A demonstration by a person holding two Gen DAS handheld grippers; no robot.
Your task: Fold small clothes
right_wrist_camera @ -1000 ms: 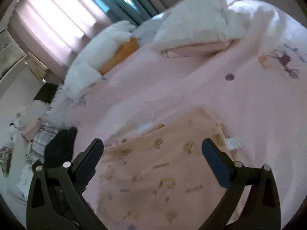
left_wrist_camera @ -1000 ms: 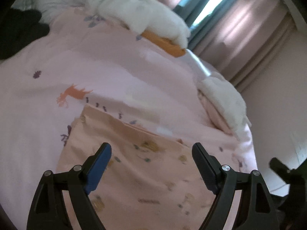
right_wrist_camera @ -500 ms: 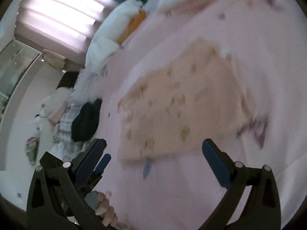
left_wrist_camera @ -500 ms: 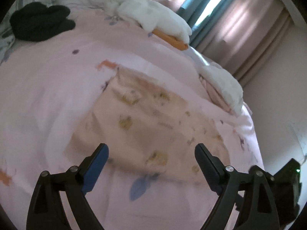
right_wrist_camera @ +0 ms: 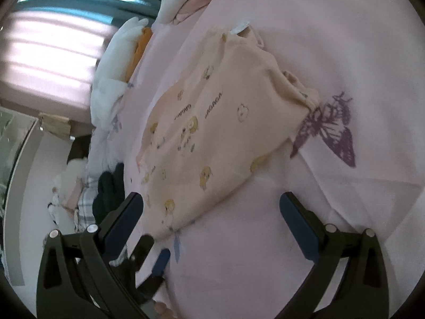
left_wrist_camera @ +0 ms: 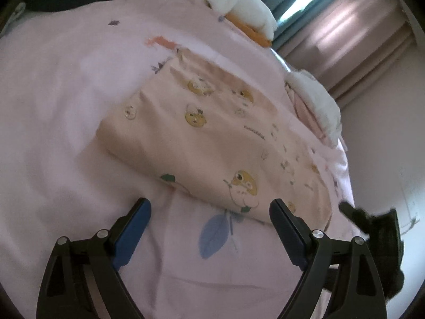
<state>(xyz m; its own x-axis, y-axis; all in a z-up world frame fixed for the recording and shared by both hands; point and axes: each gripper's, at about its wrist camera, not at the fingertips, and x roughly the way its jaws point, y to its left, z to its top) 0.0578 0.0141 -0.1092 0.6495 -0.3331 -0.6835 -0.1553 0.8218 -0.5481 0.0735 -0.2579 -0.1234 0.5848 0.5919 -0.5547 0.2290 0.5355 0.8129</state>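
My left gripper [left_wrist_camera: 209,214] and right gripper [right_wrist_camera: 211,208] hang open, empty, before the folded garment [left_wrist_camera: 212,138] — next, probably grip its near edge.

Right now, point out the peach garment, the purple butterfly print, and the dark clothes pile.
peach garment [left_wrist_camera: 212,133], left wrist view, middle of its folded top.
purple butterfly print [right_wrist_camera: 329,130], right wrist view, wing, on the sheet.
dark clothes pile [right_wrist_camera: 109,188], right wrist view, its centre.
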